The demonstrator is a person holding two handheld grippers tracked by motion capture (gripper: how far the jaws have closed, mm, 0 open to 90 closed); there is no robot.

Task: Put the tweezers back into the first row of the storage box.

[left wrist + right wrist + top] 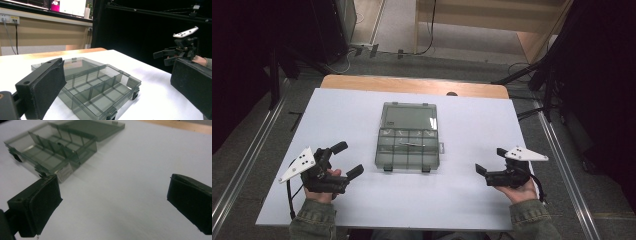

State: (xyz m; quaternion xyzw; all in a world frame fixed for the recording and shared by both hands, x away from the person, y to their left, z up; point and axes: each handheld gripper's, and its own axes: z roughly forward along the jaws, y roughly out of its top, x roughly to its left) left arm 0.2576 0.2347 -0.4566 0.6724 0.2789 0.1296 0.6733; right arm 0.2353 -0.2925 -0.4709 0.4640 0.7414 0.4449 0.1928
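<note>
Smoky clear plastic box (408,149) with divided compartments lies open at the centre of the high view, lid (409,116) flat behind it; left gripper (346,159) at lower left and right gripper (491,161) at lower right flank it, both spread wide, holding nothing

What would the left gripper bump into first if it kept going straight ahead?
Probably the open grey box: it lies straight ahead between the left gripper's open jaws, with bare table before it.

Recording lab, black curtains (242,60), floor cables (427,47) (stands too), white table (492,130)
</note>
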